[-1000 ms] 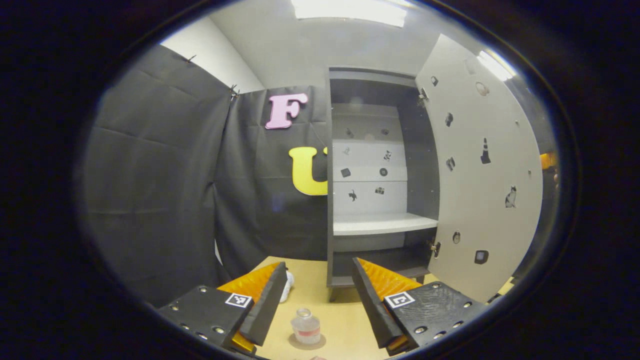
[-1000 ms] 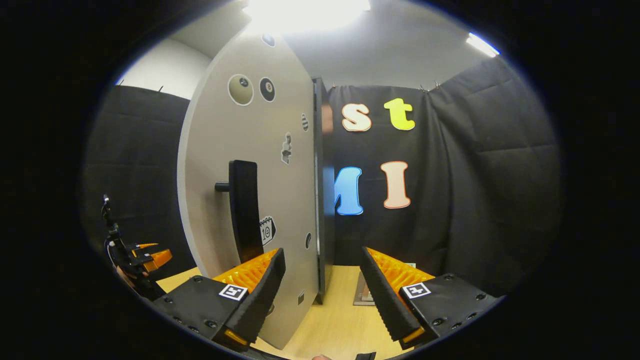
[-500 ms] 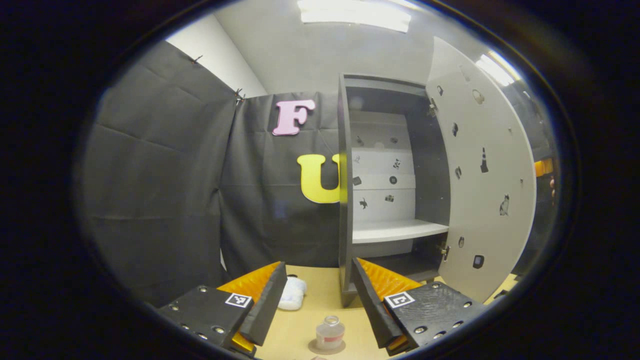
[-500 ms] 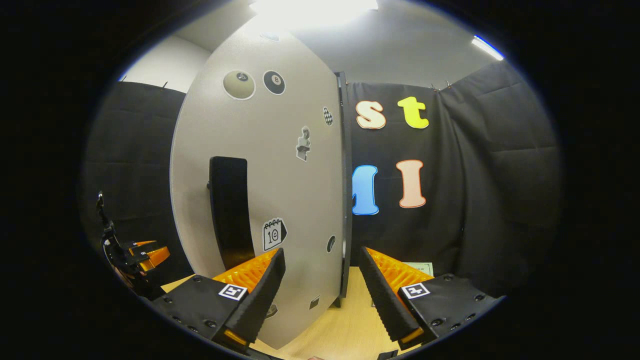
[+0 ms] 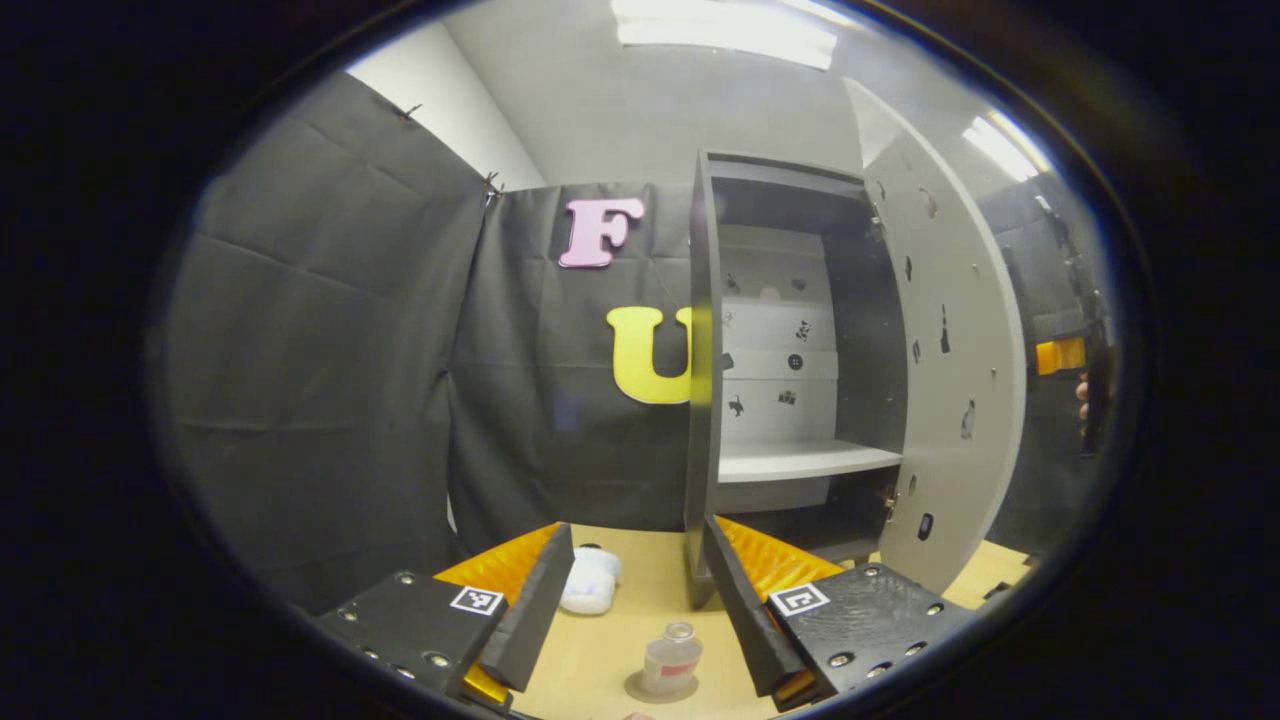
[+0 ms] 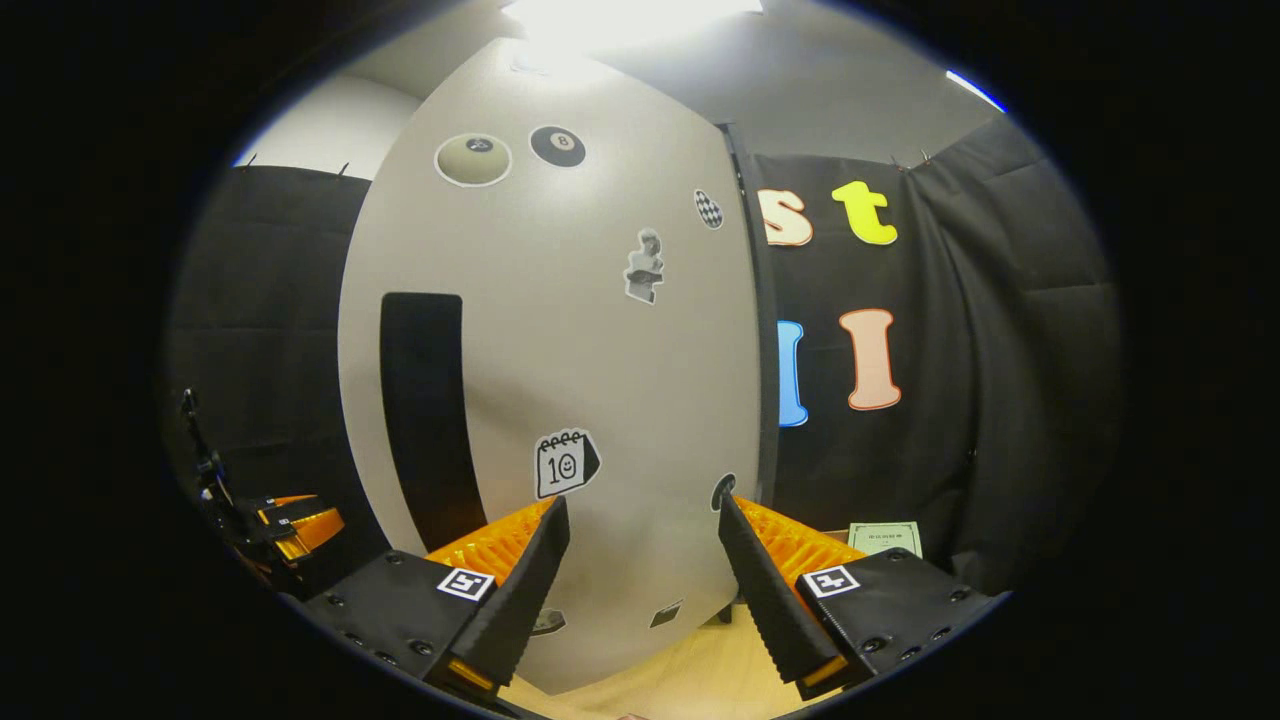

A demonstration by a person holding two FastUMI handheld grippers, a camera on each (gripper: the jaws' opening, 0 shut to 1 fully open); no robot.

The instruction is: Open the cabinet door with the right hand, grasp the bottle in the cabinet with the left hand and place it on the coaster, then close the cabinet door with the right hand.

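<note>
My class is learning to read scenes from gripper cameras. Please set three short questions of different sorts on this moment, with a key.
1. True or false: the bottle stands on the coaster.
2. The cabinet door is: A fully shut, B partly open, C taken off.
3. Fill in: the shelf inside the cabinet is ____ .

Key: 1 true. 2 B. 3 bare. The left gripper and right gripper are both open and hold nothing.
</note>
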